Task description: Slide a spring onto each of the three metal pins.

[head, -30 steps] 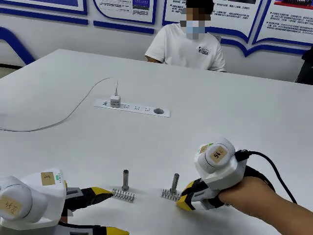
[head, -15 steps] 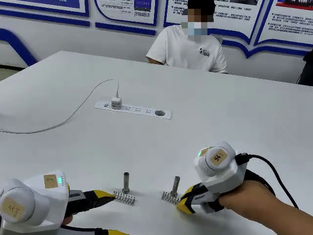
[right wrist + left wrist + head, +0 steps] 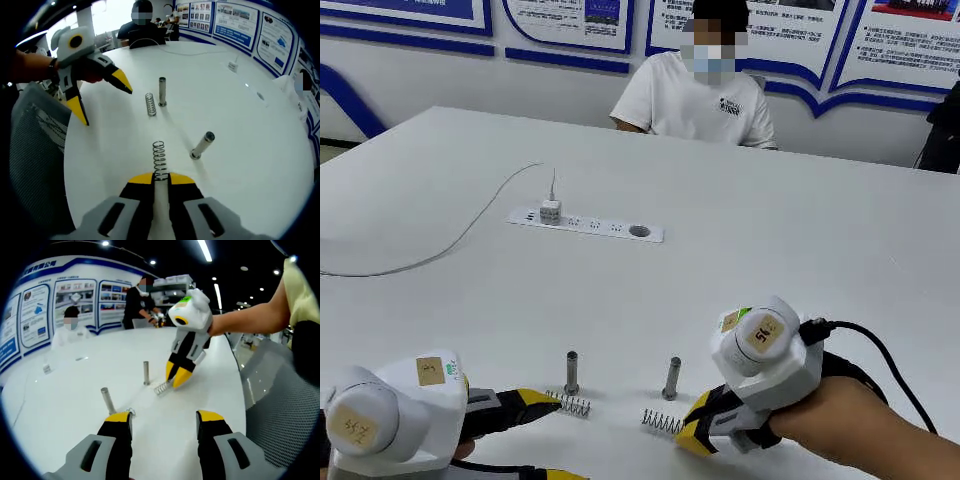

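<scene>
Two metal pins stand upright on the white table, one on the left (image 3: 571, 372) and one on the right (image 3: 672, 378). My right gripper (image 3: 688, 430) is shut on one end of a spring (image 3: 661, 421), which sticks out toward the left just in front of the right pin. In the right gripper view that spring (image 3: 159, 159) points forward from the closed jaws (image 3: 160, 178), with the nearer pin (image 3: 202, 145) to its right. A second spring (image 3: 573, 404) lies at the foot of the left pin. My left gripper (image 3: 552, 438) is open beside it, its upper tip almost touching that spring.
A white power strip (image 3: 586, 224) with a plugged-in charger and a thin cable (image 3: 440, 245) lies mid-table. A person in a white shirt (image 3: 693, 95) sits at the far side. A black cable (image 3: 880, 350) trails from my right gripper.
My right gripper has drawn its spring back from the base of the right pin toward the near edge. The left gripper has stayed open by the other spring.
</scene>
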A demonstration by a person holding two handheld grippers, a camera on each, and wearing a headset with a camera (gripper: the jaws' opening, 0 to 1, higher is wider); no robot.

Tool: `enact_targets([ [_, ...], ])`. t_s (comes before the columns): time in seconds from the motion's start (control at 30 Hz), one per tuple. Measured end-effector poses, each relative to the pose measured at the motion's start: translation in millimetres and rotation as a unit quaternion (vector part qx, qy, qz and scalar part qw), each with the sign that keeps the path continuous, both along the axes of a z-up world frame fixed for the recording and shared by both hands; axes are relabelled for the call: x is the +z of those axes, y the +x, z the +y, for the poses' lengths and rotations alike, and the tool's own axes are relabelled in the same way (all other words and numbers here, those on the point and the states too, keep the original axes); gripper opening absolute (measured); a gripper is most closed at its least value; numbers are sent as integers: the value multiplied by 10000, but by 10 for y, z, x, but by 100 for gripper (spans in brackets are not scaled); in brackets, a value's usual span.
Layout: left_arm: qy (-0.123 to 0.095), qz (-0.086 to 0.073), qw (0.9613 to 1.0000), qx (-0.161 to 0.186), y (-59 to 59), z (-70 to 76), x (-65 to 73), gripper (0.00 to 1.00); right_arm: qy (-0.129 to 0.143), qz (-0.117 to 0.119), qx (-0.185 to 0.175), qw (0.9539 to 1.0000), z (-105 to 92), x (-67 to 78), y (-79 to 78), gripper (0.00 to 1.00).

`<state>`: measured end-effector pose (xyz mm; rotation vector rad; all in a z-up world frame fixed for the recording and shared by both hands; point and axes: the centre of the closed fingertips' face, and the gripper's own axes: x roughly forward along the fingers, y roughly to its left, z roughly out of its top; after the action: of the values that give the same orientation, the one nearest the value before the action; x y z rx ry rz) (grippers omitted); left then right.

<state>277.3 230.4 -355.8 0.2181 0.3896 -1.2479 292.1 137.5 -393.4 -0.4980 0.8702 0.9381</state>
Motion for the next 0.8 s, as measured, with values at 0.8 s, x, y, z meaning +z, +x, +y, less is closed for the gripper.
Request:
enact_targets([
  [0.8,29,-201,9988,-450,-176,-206,24,44,-46,-36,1115,9938,461,270,-419,12],
])
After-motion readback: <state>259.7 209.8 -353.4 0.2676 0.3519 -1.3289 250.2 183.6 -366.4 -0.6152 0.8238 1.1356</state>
